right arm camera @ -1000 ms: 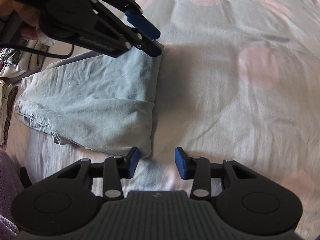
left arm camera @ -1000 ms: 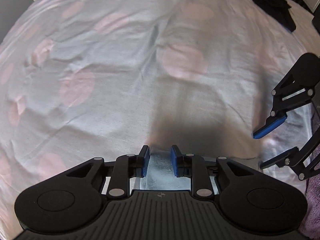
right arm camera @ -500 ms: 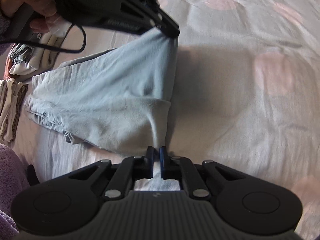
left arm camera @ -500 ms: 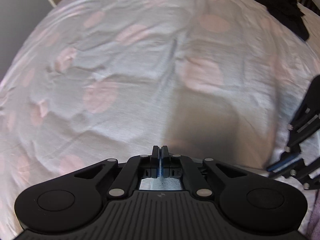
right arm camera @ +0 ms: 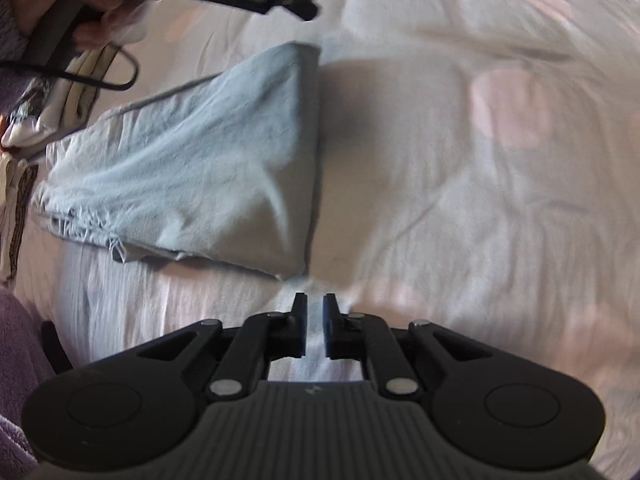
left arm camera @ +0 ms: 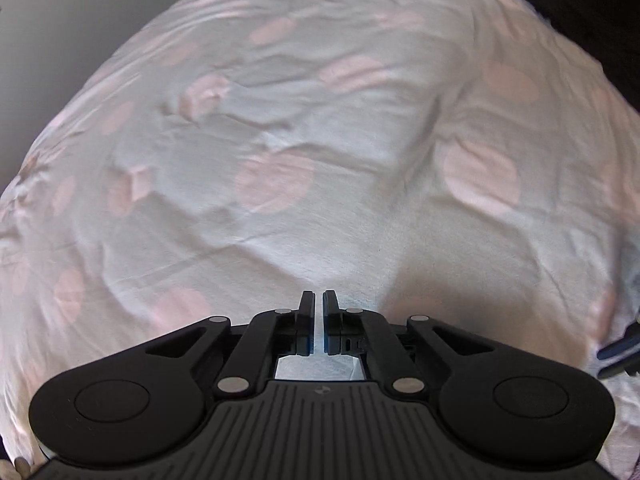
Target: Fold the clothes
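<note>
Between the nearly closed jaws of the left gripper [left arm camera: 316, 322] and right gripper [right arm camera: 315, 326] a thin edge of pale cloth seems pinched (blur leaves it unsure). Beyond them the light blue garment [right arm camera: 208, 160] lies on the bed [right arm camera: 460, 200] doubled over, its fold edge lifted; judging by that, a fold is under way, with flattening and perhaps more folds left.

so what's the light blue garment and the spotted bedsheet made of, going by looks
Light blue garment: looks like soft, matte woven cloth, perhaps thin denim or cotton; fine creases, frayed threads at one end. Spotted bedsheet: thin matte cotton-like fabric, with a printed look and shallow wrinkles. Blur leaves both uncertain.
</note>
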Demonstrator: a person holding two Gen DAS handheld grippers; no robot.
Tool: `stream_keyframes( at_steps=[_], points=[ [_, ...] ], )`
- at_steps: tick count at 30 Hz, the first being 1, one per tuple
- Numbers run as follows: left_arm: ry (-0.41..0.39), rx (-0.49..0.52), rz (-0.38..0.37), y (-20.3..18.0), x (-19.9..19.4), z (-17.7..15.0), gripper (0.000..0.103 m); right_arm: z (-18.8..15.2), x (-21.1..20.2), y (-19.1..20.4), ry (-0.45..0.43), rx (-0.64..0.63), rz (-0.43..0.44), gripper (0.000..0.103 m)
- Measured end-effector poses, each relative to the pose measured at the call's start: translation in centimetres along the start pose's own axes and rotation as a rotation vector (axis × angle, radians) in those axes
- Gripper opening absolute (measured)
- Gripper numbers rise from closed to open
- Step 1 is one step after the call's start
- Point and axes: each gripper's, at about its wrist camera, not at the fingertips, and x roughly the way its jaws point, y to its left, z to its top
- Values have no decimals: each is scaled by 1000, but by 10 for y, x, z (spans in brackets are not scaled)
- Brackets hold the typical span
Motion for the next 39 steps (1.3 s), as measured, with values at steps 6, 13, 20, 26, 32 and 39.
stream_keyframes(
  at_steps=[6,13,20,26,32,39],
  points=[
    [-27,-154,35,7,-61,-55,4,8,-18,4,-116,61,45,39],
    [7,-405,77,5,-111,-175,4,16,-8,18,-178,98,63,44],
    [24,-675,81,-8,-106,-255,4,16,5,38,-192,114,36,44],
    [24,-769,83,-14,-85,-277,4,13,11,51,-185,100,-1,44],
    [-74,-793,90,-2,-107,-276,4,26,13,43,-196,100,-50,45],
    [-87,-799,65,31,-76,-261,4,51,26,32,-197,124,-66,45]
  ],
)
